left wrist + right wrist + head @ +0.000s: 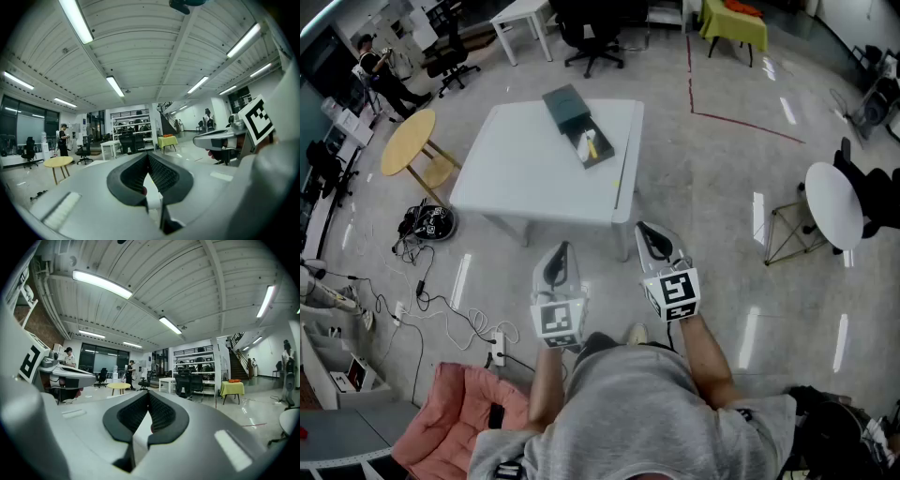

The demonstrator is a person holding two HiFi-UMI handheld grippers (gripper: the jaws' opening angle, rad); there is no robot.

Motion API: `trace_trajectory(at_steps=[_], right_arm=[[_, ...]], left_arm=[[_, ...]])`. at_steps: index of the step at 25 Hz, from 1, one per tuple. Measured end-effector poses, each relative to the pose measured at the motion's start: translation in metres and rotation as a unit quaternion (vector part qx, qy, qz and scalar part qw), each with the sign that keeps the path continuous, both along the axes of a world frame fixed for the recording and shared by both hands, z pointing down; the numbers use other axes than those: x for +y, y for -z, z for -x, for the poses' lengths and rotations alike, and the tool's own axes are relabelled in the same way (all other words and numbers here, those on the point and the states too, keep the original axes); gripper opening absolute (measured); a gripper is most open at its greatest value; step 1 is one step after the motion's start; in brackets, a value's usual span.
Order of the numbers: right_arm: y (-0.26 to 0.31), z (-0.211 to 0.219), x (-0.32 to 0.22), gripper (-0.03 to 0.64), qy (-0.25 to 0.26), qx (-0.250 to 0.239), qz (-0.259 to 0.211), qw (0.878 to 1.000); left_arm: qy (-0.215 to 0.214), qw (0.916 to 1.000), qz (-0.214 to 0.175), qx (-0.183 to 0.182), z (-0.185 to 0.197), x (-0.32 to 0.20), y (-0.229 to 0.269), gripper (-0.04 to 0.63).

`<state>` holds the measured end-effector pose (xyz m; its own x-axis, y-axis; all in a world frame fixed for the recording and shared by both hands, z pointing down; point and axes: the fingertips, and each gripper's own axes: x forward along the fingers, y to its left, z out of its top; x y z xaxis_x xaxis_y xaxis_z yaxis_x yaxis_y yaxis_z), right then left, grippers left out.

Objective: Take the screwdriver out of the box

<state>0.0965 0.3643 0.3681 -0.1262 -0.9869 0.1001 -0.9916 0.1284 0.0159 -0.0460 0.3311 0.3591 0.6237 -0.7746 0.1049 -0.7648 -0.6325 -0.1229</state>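
On the white table [525, 164] a dark green box [566, 106] lies with its drawer pulled out. In the drawer lies the screwdriver [589, 145], with a pale yellow handle. Both grippers hover above the floor, short of the table's near edge. My left gripper [562, 248] is shut with nothing between its pads, as the left gripper view [149, 154] shows. My right gripper [643, 228] is also shut and empty [149, 392]. Each gripper view looks level across the room, so neither shows the box.
A round yellow side table [408, 141] stands left of the white table, with cables and a black device [431, 221] on the floor. At the right stand a round white table [834, 202] and a wire stool [787, 234]. A pink cloth [455, 412] lies beside me.
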Motion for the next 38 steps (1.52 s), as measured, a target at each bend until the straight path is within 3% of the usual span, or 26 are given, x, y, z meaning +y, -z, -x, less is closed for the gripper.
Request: trace_trajectory(at_steps=[20, 38], right_arm=[[-0.021, -0.019, -0.043, 0.003, 0.008, -0.008, 0.023, 1.0], [-0.048, -0.052, -0.229, 0.003, -0.044, -0.007, 0.078, 0.996]], left_arm=[[-0.001, 0.9998, 0.013, -0.018, -0.024, -0.045, -0.014, 0.012], [-0.064, 0.9958, 0.061, -0.024, -0.07, -0.24, -0.038, 0.012]])
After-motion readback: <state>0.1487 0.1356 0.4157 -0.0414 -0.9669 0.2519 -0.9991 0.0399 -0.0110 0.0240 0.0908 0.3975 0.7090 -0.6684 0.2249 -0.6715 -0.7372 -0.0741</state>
